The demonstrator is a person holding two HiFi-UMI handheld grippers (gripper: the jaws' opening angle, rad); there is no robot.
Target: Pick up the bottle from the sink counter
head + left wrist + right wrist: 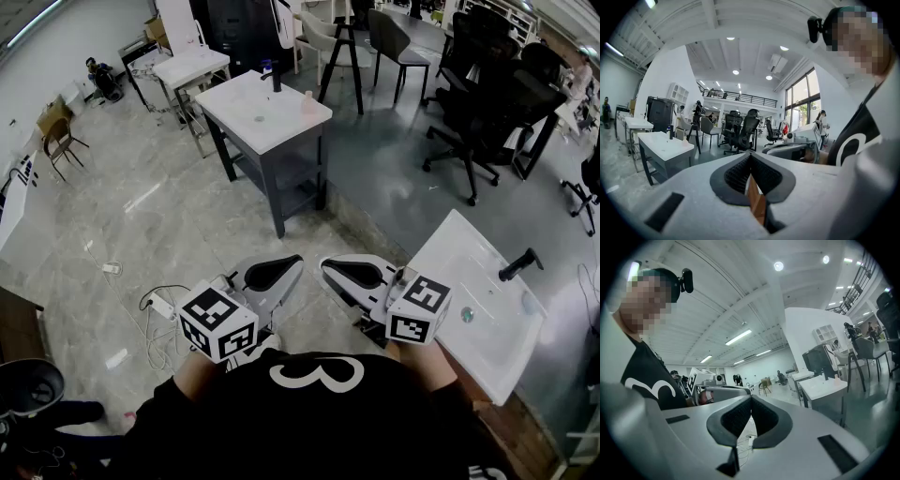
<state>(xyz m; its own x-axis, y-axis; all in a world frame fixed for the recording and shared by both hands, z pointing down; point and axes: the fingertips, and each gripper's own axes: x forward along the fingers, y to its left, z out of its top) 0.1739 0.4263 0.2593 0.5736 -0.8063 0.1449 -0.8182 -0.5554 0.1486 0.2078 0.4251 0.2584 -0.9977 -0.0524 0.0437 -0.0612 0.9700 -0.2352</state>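
A small pale pink bottle (308, 102) stands on the far sink counter (246, 120), a white top on a dark frame, to the right of its dark faucet (275, 77). That counter (660, 146) lies well ahead in the left gripper view, and the same counter (824, 386) shows in the right gripper view. Close to the person's chest, my left gripper (294, 263) and right gripper (327, 266) are side by side, tips pointing forward. Both are shut and hold nothing: the left gripper (750, 157) and the right gripper (751, 402) each have their pads meeting.
A second white sink top (487, 309) with a black faucet (520, 265) sits just to my right. Black office chairs (483, 112) and a tripod (342, 47) stand at the back right. A power strip with cables (159, 305) lies on the floor at left.
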